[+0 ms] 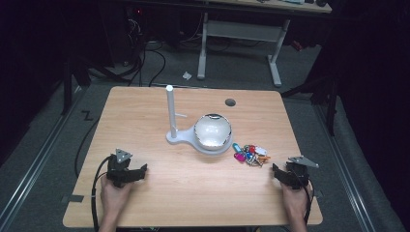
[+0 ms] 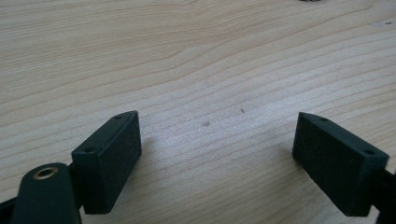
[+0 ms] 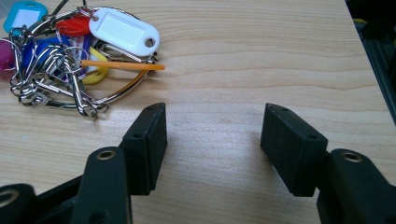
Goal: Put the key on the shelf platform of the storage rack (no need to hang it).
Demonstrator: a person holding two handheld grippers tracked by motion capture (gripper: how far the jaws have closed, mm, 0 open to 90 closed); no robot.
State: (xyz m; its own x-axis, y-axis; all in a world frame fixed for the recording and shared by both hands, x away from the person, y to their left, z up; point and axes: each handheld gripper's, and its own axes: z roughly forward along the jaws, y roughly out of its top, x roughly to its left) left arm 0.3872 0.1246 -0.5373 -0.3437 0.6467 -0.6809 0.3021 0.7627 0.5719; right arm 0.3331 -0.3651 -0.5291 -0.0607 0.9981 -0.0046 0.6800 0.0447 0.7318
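Plainly, the tangled bunch of steel rings and coloured plastic key tags [image 3: 79,60] lies on the pale wooden bench [image 1: 193,193] just ahead-left of the right hand-held gripper [image 3: 212,140], jaws spread and empty. The left hand-held gripper [image 2: 217,154] is likewise wide open over bare wood. A pinch on one loose ring could slip, dragging the heap toward the white bowl stand [image 1: 176,137].

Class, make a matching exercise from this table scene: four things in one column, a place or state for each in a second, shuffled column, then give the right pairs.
1. bunch of keys
2. white post
3. left gripper
4. round hole

A. far side of the table, right of the post
B. open, over bare wood
C. upright on the stand beside the bowl
D. right of the bowl

Pairs: 1-D, 2-C, 3-B, 4-A
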